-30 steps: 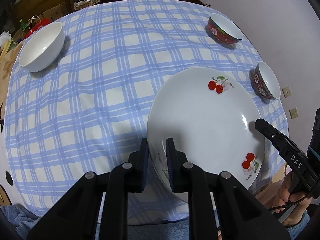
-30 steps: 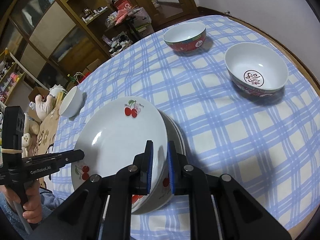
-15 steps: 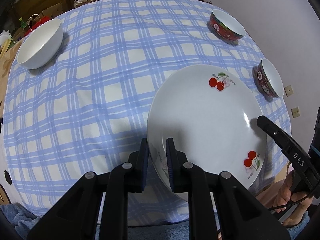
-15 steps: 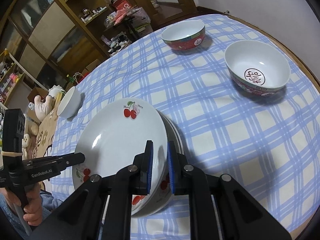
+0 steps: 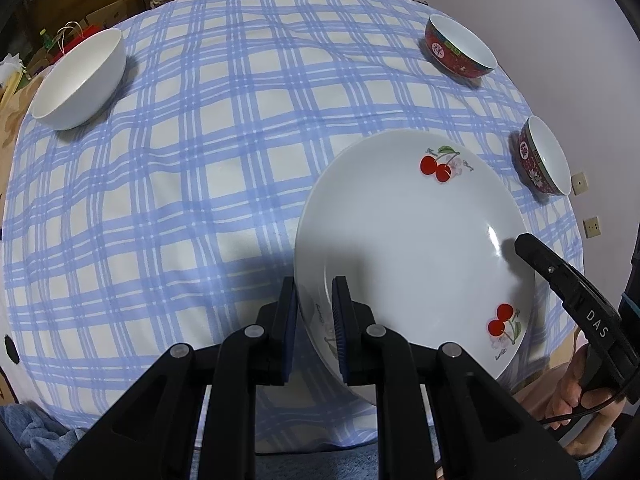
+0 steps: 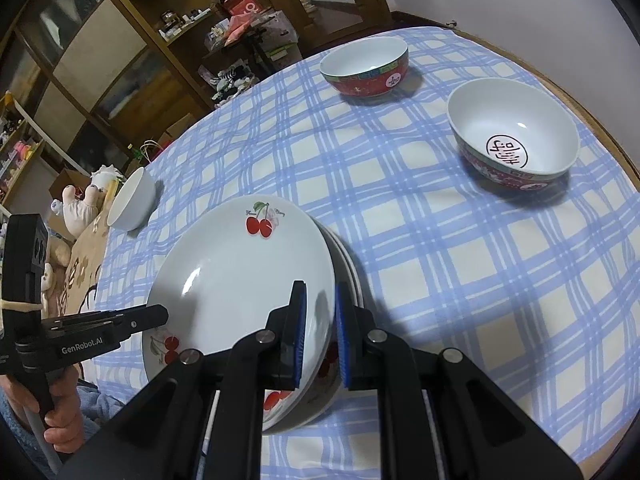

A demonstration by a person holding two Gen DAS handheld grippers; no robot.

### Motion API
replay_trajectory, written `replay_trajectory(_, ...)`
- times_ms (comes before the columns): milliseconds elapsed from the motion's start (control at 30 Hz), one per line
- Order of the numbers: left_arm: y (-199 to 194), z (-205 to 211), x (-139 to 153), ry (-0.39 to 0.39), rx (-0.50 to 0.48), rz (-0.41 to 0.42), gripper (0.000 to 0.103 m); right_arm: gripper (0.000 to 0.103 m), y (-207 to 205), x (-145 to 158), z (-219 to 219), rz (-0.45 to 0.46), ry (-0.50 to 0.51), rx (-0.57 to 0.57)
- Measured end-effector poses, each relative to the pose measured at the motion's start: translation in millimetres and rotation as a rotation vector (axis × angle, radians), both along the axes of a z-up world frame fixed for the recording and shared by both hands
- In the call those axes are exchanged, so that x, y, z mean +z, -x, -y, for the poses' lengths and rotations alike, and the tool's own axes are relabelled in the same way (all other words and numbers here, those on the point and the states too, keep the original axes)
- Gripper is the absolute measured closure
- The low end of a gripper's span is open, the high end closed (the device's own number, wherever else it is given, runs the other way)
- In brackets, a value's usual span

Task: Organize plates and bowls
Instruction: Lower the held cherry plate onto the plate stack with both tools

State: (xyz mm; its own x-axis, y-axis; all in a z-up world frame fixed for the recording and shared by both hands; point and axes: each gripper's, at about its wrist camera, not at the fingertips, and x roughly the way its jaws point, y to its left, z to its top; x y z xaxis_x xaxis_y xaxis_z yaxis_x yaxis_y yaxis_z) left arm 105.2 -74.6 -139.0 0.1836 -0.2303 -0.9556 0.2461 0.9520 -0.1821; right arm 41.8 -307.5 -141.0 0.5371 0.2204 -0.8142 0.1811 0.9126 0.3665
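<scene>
Left claw and right claw both angled down, jaws clamped narrow.

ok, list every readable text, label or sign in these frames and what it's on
"DAS": right gripper, on its finger.
"GenRobot.AI": left gripper, on its finger.
Black circled Chinese sign: inside the near red bowl; can't make it out.
Chinese character in a white roundel: outside of the far red bowl; not legible.
Small script beside the cherries on the plate: too small to read.

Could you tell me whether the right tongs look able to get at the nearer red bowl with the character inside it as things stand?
Probably not yet: the right tongs are shut on the rim of the cherry plate. The blue checked cloth between them and the red bowl lies bare, so once they let go the way looks free.
</scene>
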Motion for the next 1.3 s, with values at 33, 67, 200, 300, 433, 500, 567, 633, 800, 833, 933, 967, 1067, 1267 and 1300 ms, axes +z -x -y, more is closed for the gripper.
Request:
replay_trajectory(33,-0.2,0.7,-0.8,-0.001,-0.002,-0.002,0.087,0.088,-0.1,-0.4,0.1,-0.002,0.001,-0.001)
replay_trajectory(67,0.2,1.2,-1.4,-0.004,-0.003,-0.004,0.087,0.088,-0.3,-0.9,0.2,-0.004,0.002,-0.003)
replay_trajectory(200,0.4,2.5,-4.8,-0.014,-0.008,-0.010,0.087,0.088,-1.0,-2.4,0.5,-0.010,0.003,-0.006)
replay_trajectory(300,0.0,2.6,-6.5,-0.013,-0.007,-0.016,0.087,0.088,-1.5,-2.8,0.2,-0.012,0.002,-0.007)
replay_trajectory(433,-1.4,3.9,-8.0,-0.019,-0.007,-0.018,0.087,0.088,-1.7,-3.9,-0.5,-0.018,0.005,-0.007)
replay_trajectory(500,-2.0,4.1,-8.4,-0.022,-0.007,-0.018,0.087,0.088,-1.8,-4.8,-0.2,-0.021,0.006,-0.005)
replay_trajectory(567,-2.8,3.5,-9.0,-0.019,-0.003,-0.022,0.087,0.088,-2.3,-5.8,-0.2,-0.025,0.004,-0.005)
replay_trajectory(633,-3.6,2.6,-9.8,-0.018,-0.002,-0.026,0.087,0.088,-2.8,-6.3,-0.4,-0.028,0.003,-0.005)
replay_trajectory(800,-4.1,3.0,-15.1,-0.030,-0.004,-0.037,0.087,0.088,-3.7,-7.1,-1.0,-0.035,0.008,-0.007)
replay_trajectory(833,-3.9,2.9,-16.0,-0.031,-0.002,-0.036,0.087,0.088,-3.8,-7.4,-1.0,-0.038,0.009,-0.008)
replay_trajectory(933,-3.4,3.6,-16.5,-0.037,-0.004,-0.032,0.087,0.087,-3.7,-7.6,-1.6,-0.036,0.011,-0.007)
replay_trajectory(967,-3.8,3.7,-16.8,-0.036,-0.003,-0.032,0.087,0.087,-3.7,-7.7,-1.4,-0.036,0.010,-0.008)
replay_trajectory(1067,-4.1,3.3,-16.5,-0.037,-0.005,-0.032,0.087,0.087,-3.9,-7.7,-1.2,-0.039,0.006,-0.008)
replay_trajectory(1267,-3.5,5.8,-17.3,-0.049,-0.014,-0.026,0.087,0.086,-4.1,-7.9,-1.3,-0.038,0.007,-0.007)
replay_trajectory(1300,-3.7,6.7,-17.4,-0.054,-0.018,-0.024,0.087,0.086,-4.1,-8.1,-1.5,-0.038,0.008,-0.006)
